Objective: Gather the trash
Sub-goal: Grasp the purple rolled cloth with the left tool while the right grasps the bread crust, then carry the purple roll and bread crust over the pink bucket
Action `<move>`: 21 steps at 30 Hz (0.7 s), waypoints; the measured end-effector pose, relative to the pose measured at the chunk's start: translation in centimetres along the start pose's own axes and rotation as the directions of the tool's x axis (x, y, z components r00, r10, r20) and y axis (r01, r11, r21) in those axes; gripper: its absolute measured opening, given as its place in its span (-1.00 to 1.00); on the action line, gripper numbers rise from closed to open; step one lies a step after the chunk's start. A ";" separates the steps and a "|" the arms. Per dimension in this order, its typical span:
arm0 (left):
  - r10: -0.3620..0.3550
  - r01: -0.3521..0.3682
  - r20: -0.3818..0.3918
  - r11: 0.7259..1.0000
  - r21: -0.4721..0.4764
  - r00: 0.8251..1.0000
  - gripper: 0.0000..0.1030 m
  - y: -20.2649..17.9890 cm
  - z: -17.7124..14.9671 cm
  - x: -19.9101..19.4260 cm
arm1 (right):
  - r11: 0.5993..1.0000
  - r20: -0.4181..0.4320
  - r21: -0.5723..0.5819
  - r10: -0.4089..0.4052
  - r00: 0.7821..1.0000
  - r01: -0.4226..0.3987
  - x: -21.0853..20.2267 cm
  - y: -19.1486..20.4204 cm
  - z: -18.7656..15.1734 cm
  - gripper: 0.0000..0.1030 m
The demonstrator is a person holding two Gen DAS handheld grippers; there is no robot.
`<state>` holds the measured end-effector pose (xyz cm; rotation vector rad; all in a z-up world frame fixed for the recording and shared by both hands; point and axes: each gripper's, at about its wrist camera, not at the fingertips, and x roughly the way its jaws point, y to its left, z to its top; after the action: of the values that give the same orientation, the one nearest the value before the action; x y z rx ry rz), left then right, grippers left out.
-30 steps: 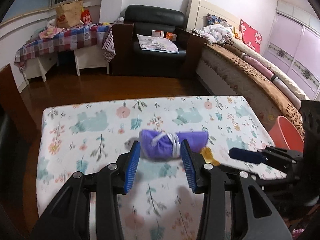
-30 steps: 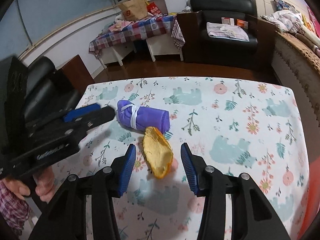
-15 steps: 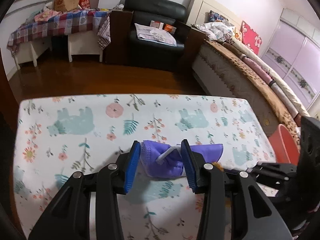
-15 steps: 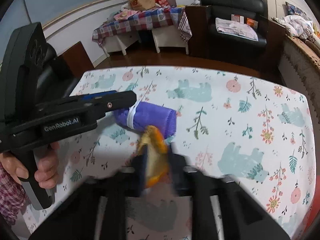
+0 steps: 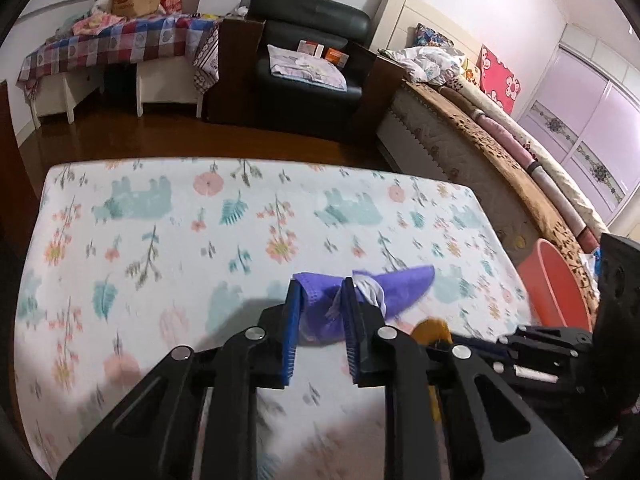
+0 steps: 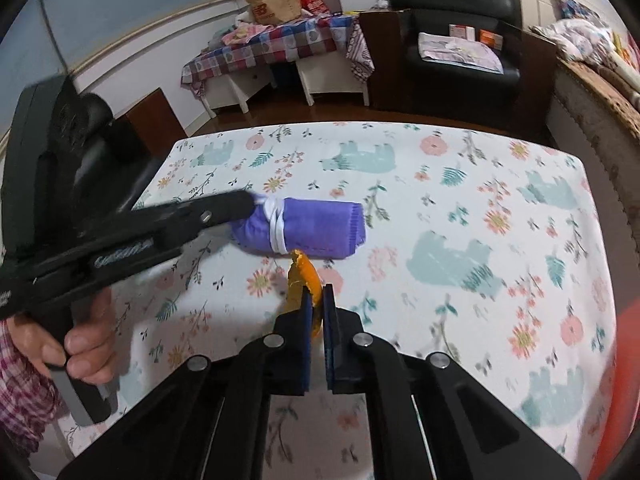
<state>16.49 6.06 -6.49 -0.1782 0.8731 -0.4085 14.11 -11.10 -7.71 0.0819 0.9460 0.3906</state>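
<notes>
A rolled purple cloth bundle (image 5: 400, 286) tied with a white band lies on the floral tablecloth (image 5: 160, 240). My left gripper (image 5: 320, 304) is shut on its left end. In the right wrist view the bundle (image 6: 316, 226) lies ahead with the left gripper (image 6: 224, 206) clamped on its end. My right gripper (image 6: 316, 304) is shut on an orange peel (image 6: 302, 274), held just above the cloth, in front of the bundle. The peel also shows in the left wrist view (image 5: 432, 330).
A red bucket (image 5: 554, 284) stands on the floor beyond the table's right edge, beside the bed (image 5: 500, 128). A black armchair (image 5: 308, 52) and a checked-cloth side table (image 5: 112, 44) stand across the wooden floor.
My left gripper closed on the purple bundle's end. My right gripper closed on the orange peel and lifted it slightly.
</notes>
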 end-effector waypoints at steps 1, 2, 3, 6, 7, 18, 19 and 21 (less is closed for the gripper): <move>-0.006 0.006 0.004 1.000 -0.004 1.000 -0.69 -0.3 -0.4 -0.5 | 1.000 0.003 0.007 -0.002 1.000 0.002 -0.4 -0.2 -0.2 -0.92; -0.010 0.010 0.010 1.000 -0.003 1.000 -0.72 -0.7 -0.8 -1.0 | 1.000 0.006 0.015 -0.003 1.000 0.003 -0.9 -0.4 -0.4 -0.92; -0.008 0.008 0.014 1.000 -0.005 1.000 -0.72 -1.0 -1.3 -1.5 | 1.000 0.010 0.021 -0.003 1.000 0.003 -1.4 -0.5 -0.6 -0.92; -0.010 0.011 0.031 1.000 -0.028 0.999 -0.77 -1.9 -2.2 -2.9 | 0.999 0.024 0.031 -0.017 1.000 0.016 -2.7 -1.0 -1.1 -0.92; -0.005 0.007 0.041 0.999 -0.035 0.999 -0.78 -2.2 -2.4 -3.3 | 0.999 0.027 0.035 -0.020 0.999 0.019 -3.0 -1.1 -1.3 -0.92; 0.038 -0.038 0.146 0.999 -0.006 0.989 -0.84 -7.2 -3.0 -7.2 | 0.995 0.092 0.076 -0.067 0.994 0.060 -8.0 -2.6 -3.3 -0.92; 0.037 -0.037 0.147 0.999 -0.003 0.988 -0.84 -7.5 -3.0 -7.3 | 0.994 0.101 0.080 -0.077 0.992 0.069 -8.5 -2.8 -3.5 -0.92; 0.033 -0.033 0.145 0.999 0.004 0.989 -0.84 -8.3 -3.0 -7.4 | 0.993 0.112 0.089 -0.088 0.990 0.078 -9.4 -3.2 -3.8 -0.92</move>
<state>7.67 1.66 -0.58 -0.1848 0.7311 -0.3629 7.06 -17.89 -3.44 0.1408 0.8483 0.2661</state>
